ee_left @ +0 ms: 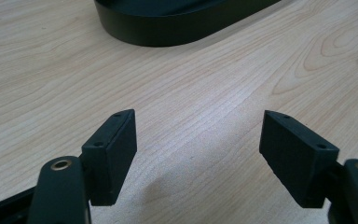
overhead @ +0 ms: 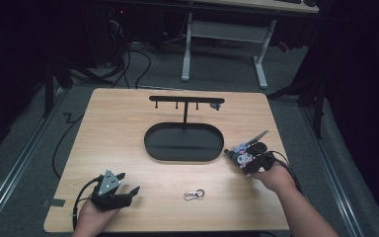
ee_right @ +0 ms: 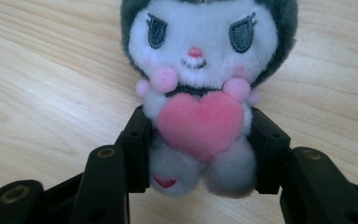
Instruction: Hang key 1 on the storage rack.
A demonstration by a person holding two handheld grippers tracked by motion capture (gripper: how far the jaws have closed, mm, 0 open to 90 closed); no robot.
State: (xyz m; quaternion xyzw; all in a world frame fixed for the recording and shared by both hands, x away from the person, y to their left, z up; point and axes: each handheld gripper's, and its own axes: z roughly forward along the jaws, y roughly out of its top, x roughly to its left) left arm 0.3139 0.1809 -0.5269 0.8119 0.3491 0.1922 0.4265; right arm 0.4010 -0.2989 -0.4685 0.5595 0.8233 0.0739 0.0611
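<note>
Our left gripper (overhead: 128, 187) rests on the wooden table (overhead: 118, 128), jaws wide apart with nothing in them. A metal clip (overhead: 194, 194) lies in the middle. Our right gripper (ee_right: 200, 144) squeezes the plush toy (ee_right: 200, 93) beside the black tray (overhead: 183, 142).

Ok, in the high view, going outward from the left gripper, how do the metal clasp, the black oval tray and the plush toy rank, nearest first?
From the left gripper:
1. Metal clasp, on the table to its right, near the front edge.
2. Black oval tray, farther back at the table's middle.
3. Plush toy, across the table between the right gripper's jaws.
</note>
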